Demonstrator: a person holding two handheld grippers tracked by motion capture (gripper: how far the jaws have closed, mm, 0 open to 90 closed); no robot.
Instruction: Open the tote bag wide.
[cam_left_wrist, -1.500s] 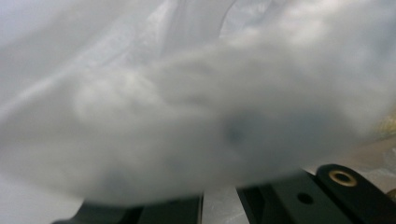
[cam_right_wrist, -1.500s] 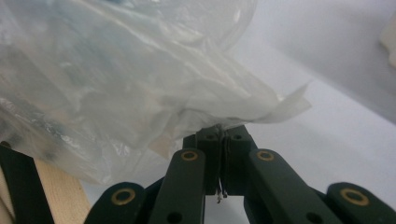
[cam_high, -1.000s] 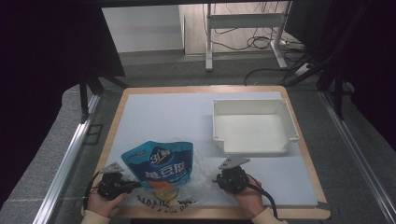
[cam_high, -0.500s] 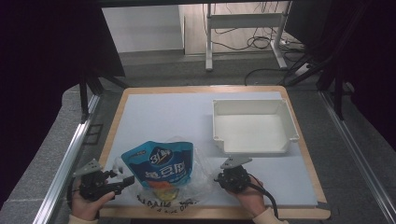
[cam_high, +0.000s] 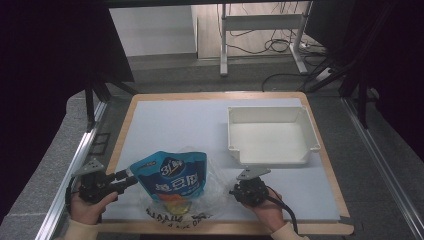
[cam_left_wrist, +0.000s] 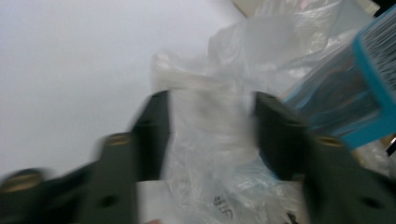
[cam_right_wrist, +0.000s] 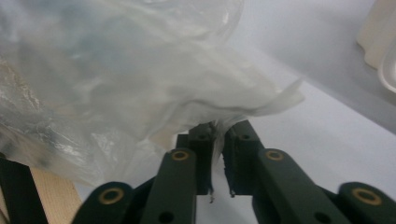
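The blue snack pouch (cam_high: 172, 175) lies inside a clear plastic bag (cam_high: 210, 182) at the near edge of the table mat (cam_high: 175, 125), its long axis running away from me, between my two hands. My right gripper (cam_high: 234, 192) pinches the bag's right edge, jaws narrow and just easing apart. My left gripper (cam_high: 131, 176) points level at the pouch's left side, jaws partly wide, just closing around loose film without pressing it. The white tray (cam_high: 270, 117) sits well apart.
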